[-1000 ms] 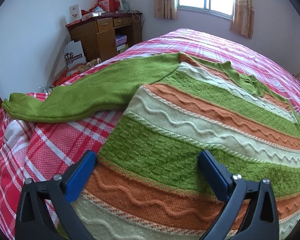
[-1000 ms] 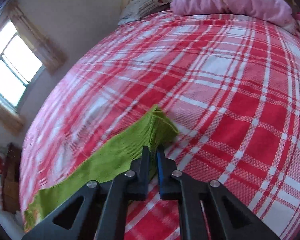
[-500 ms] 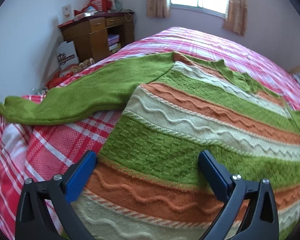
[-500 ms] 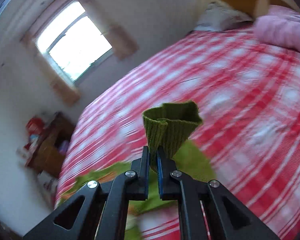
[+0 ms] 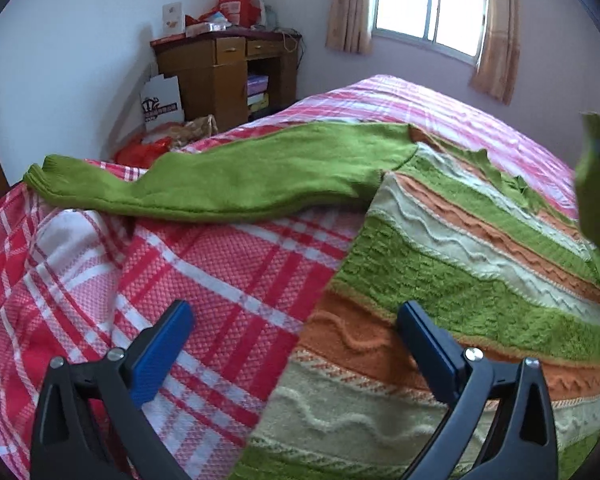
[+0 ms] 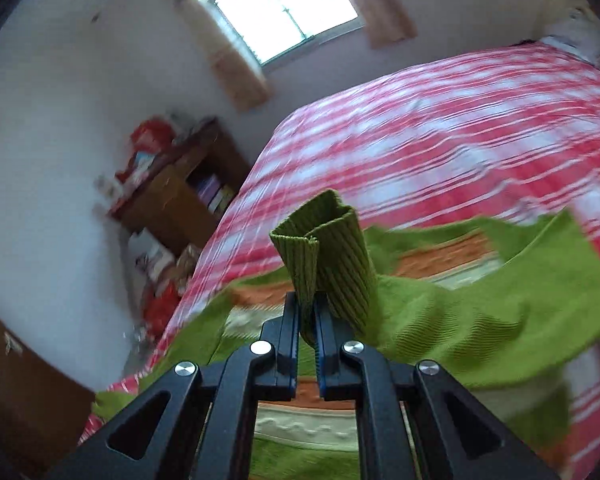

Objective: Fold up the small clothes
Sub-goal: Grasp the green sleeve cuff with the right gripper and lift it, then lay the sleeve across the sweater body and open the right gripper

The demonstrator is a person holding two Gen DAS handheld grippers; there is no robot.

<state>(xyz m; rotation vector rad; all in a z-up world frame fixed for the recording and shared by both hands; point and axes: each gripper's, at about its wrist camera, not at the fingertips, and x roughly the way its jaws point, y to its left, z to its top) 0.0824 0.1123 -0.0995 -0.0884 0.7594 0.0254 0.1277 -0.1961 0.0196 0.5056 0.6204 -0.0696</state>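
A knitted sweater [image 5: 452,280] with green, orange and cream stripes lies flat on a red plaid bed [image 5: 228,280]. Its left green sleeve [image 5: 228,176] stretches out toward the bed's left edge. My left gripper [image 5: 292,328] hovers open over the sweater's left hem edge, nothing between its blue pads. My right gripper [image 6: 308,312] is shut on the ribbed cuff [image 6: 328,252] of the other green sleeve, lifted above the sweater's body [image 6: 308,424]. That raised sleeve [image 5: 596,192] shows at the right edge of the left wrist view.
A wooden desk [image 5: 228,72] piled with red bags stands in the far corner, with a white paper bag [image 5: 162,100] and clutter on the floor beside it. A curtained window [image 5: 428,4] is behind the bed. Pillows [image 6: 580,40] lie at the bed's head.
My right gripper has lifted the sleeve cuff off the bed and swung it over the sweater's body. The left gripper has shifted left, from over the sweater's body to its left edge.
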